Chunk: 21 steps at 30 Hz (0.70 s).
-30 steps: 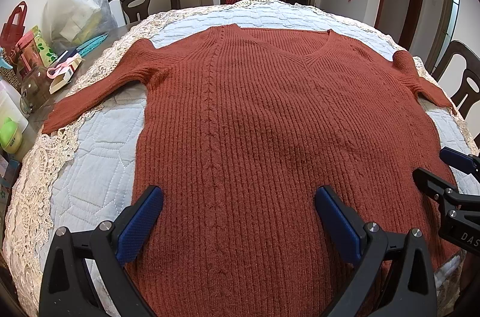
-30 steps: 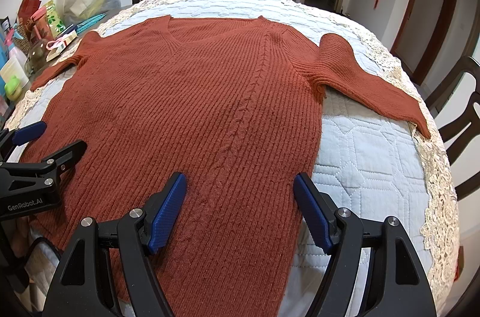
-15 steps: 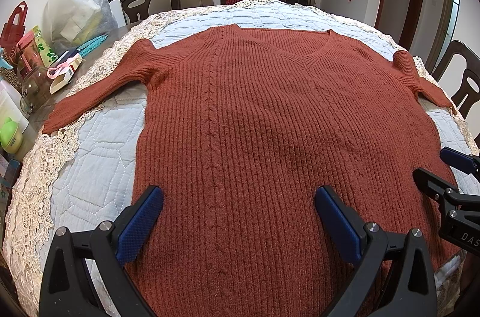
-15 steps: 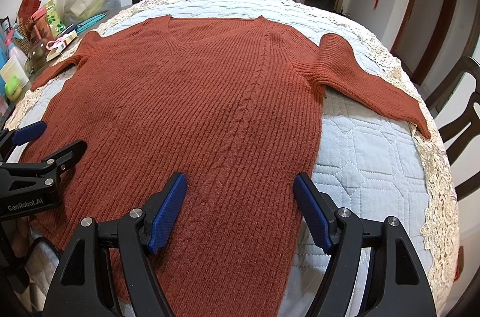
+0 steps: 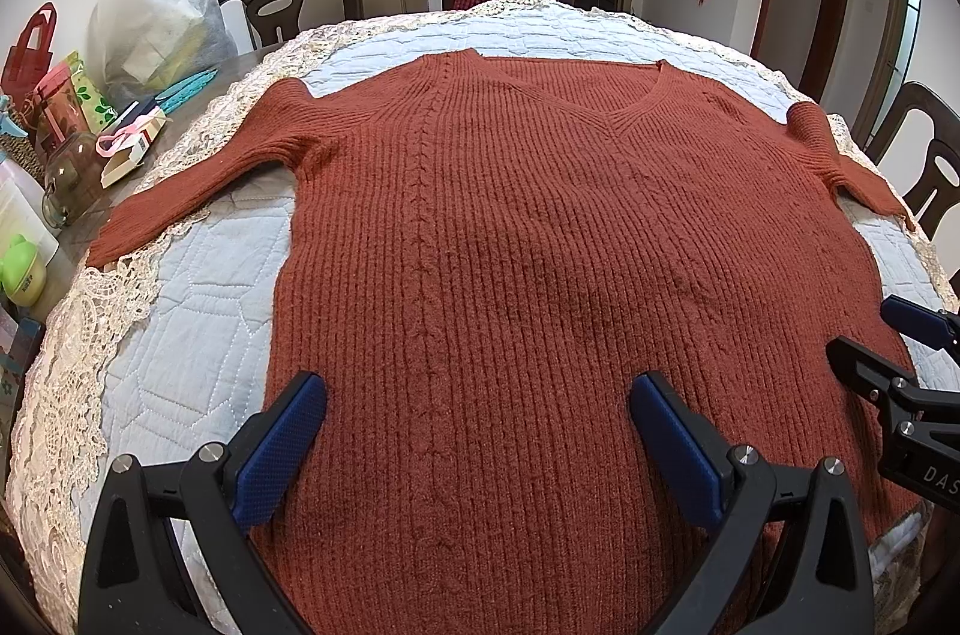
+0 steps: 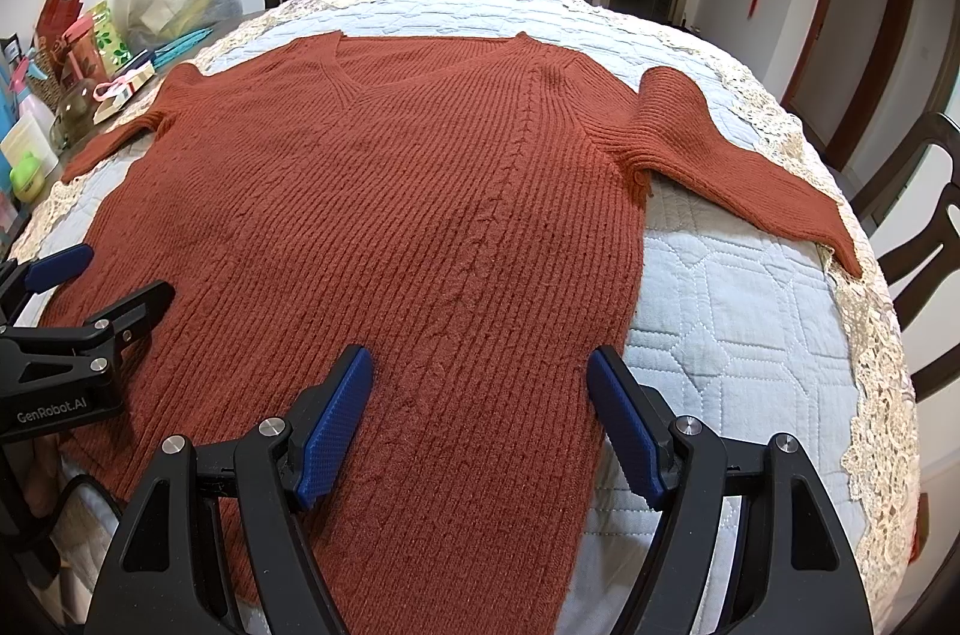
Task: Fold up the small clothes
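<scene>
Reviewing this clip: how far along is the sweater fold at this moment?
Done: the rust sweater lies flat on the quilted table cover, both sleeves spread out. In hand: nothing; the left hand-held gripper and right hand-held gripper hover open near the hem. Left: every fold, since no sleeve or side is turned in yet.

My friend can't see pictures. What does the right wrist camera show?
A rust-red knitted sweater lies flat, front up, sleeves spread, on a pale quilted tablecloth. The open right gripper hovers over its lower part, and the left gripper, also open, is at the left edge.
</scene>
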Available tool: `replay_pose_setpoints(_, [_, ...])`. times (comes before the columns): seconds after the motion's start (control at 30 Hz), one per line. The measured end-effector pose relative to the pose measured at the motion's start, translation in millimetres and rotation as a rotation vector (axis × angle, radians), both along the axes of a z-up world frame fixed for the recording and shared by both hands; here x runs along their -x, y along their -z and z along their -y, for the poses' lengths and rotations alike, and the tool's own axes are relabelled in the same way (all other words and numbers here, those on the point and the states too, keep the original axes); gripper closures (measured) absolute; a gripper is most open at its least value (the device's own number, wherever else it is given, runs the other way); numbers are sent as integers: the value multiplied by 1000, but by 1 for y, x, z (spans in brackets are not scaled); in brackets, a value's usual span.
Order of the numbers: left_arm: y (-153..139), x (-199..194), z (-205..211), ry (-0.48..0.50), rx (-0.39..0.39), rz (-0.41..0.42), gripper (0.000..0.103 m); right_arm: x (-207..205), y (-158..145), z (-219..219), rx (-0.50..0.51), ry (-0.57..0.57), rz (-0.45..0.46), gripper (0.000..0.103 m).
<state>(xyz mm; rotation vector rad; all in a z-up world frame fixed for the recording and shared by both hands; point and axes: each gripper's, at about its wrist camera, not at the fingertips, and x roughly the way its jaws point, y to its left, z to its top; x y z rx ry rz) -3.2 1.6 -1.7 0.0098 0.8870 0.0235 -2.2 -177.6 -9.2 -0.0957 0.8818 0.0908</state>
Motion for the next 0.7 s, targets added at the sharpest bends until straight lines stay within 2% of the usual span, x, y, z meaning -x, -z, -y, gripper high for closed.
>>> replay_pose_setpoints(0.7, [3,1,-1,-6,-4,14,0,-1,0,1,-10,7,-21,29])
